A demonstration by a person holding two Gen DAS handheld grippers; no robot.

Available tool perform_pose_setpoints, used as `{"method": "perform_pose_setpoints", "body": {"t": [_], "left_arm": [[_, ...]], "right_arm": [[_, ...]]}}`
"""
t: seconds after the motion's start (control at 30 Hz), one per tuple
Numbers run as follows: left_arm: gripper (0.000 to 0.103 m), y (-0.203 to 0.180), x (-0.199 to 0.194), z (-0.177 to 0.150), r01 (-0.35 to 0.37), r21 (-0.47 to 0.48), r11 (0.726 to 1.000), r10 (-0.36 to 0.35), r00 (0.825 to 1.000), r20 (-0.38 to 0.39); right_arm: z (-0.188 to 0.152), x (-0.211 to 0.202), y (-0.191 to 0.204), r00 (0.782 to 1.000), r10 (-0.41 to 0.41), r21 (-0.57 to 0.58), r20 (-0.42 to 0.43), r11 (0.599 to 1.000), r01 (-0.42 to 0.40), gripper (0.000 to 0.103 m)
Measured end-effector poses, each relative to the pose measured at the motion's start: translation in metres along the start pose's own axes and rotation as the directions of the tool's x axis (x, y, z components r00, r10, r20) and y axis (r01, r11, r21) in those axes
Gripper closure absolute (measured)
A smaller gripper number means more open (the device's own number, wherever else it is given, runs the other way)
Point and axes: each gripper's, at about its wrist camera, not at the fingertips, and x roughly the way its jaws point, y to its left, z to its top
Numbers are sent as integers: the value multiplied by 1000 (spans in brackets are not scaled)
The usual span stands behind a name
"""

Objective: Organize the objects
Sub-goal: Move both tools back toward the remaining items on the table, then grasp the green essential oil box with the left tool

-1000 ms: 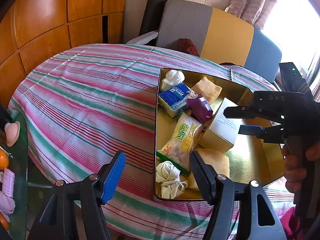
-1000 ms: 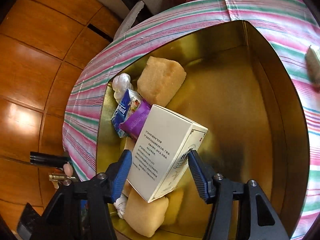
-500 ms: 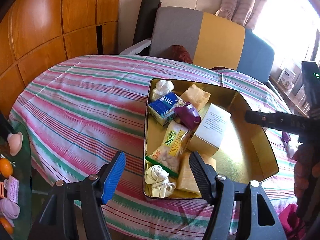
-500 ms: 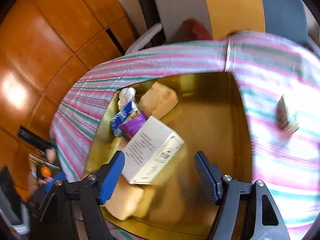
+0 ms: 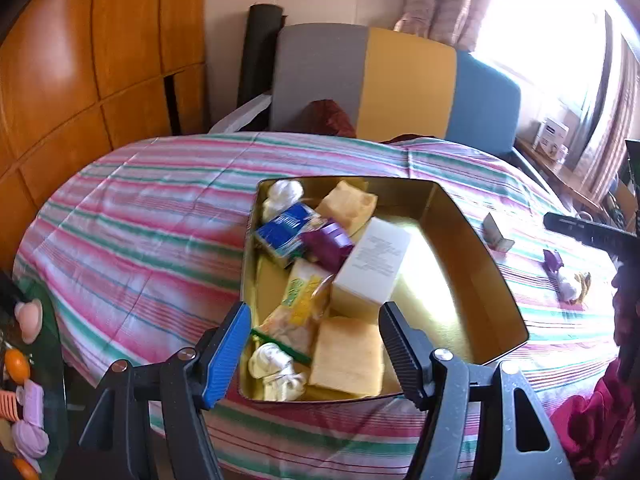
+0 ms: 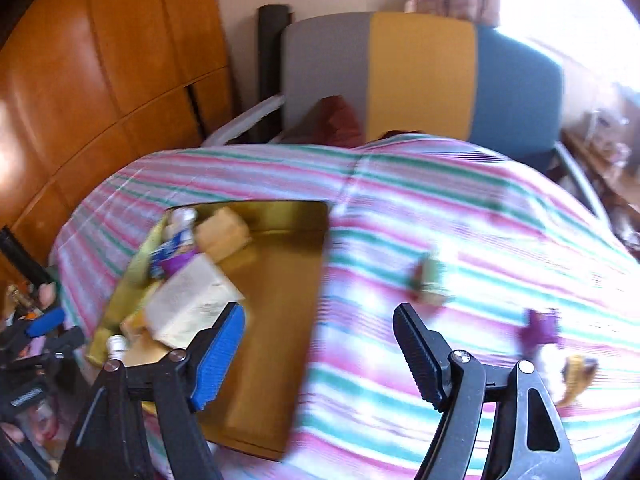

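On the striped tablecloth [image 5: 152, 240] in my left wrist view sits the gold tin tray [image 5: 472, 248], and I see my left gripper [image 5: 314, 344] hovering over its near edge with the jaws spread wide and holding nothing. Packed along the tray's left half are a white box [image 5: 374, 266], a blue packet [image 5: 286, 230], a purple packet [image 5: 326, 242], a yellow-green snack bag [image 5: 298, 304], two yellow sponge-like blocks [image 5: 348, 354], and white knotted bundles [image 5: 276, 364]. The tray's right half is bare gold. Right of the tray, on the cloth, lie a small folded card [image 5: 496, 234] and a few small wrapped pieces [image 5: 564, 276].

In my right wrist view, which is motion-blurred, my right gripper [image 6: 320, 344] is also wide apart and empty, above the cloth just right of the tray [image 6: 280, 320]. The white box [image 6: 192, 304] lies at the tray's left. Blurred small items [image 6: 542, 328] lie on the cloth to the right.
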Motion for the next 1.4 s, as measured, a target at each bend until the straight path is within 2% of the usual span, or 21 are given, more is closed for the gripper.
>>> {"method": "perform_pose_setpoints", "body": {"t": [0.13,0.23,0.4,0.5,0.57,0.67,0.8,0.93,1.13,1.4], "left_arm": [[36,-19,-4,7,6,47,999,-6,1000,13],[36,-35,-4,13,19,78,997,-20,1000,16],[36,-64,-4,22,45,140,989,-48,999,19],[36,-83,-1,27,56,176,983,-60,998,16],[36,-96,1,30,63,200,978,-68,998,15],[36,-114,7,33,80,229,970,-83,997,3],[36,-138,15,34,114,265,958,-113,993,-21],[36,-161,21,35,156,290,944,-149,988,-48],[36,-200,28,41,207,348,914,-198,978,-61],[36,-246,57,52,288,352,891,-252,957,-144]], "right_arm": [[0,-11,-58,994,-109,67,16,992,107,26],[-3,-17,-104,981,-192,127,26,974,187,26],[-19,-17,-178,938,-348,225,14,915,336,25],[-40,-13,-218,917,-399,326,-19,864,383,25],[-49,-10,-241,919,-384,415,-85,825,383,25],[-55,-15,-262,936,-345,518,-77,788,333,25],[-59,-13,-265,944,-316,549,-96,774,315,25],[-62,-18,-266,942,-324,569,-93,759,317,22],[-71,-25,-283,943,-322,654,-81,697,294,22],[-80,-30,-298,950,-302,718,-78,644,263,22]]}}
